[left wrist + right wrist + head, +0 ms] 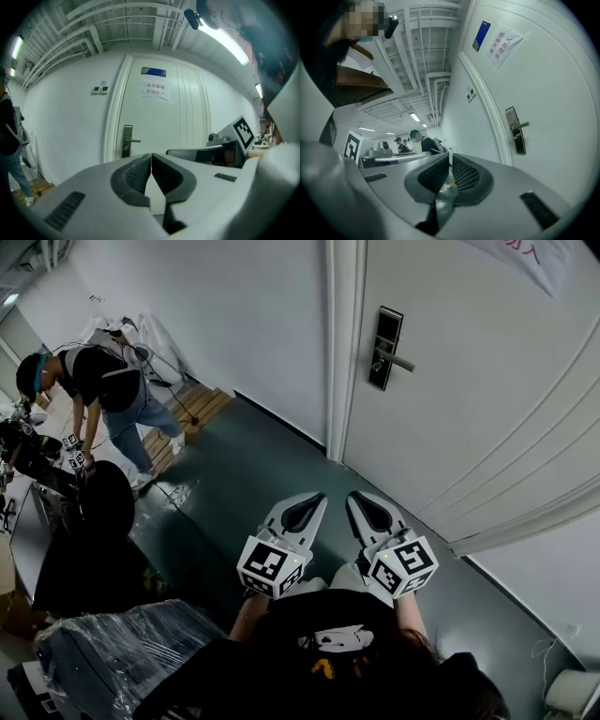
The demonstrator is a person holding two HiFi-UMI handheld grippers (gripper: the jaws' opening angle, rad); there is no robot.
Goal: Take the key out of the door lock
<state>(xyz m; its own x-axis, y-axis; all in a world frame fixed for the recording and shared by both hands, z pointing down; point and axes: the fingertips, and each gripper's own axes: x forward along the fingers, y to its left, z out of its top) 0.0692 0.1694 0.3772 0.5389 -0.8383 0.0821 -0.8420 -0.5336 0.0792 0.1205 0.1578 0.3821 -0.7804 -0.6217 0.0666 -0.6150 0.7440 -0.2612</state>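
Observation:
A white door carries a dark lock plate with a silver lever handle. The key is too small for me to make out in any view. My left gripper and right gripper are held side by side low in the head view, well short of the door, with their tips pointing toward it. Both are shut with nothing between their jaws. The left gripper view has its gripper below the lock plate. From the right gripper, the lock plate lies off to the right.
A person stands bent over dark equipment at the far left. A plastic-wrapped object sits at the lower left, and a wooden step by the wall. A paper notice hangs on the door. Green floor stretches to the door.

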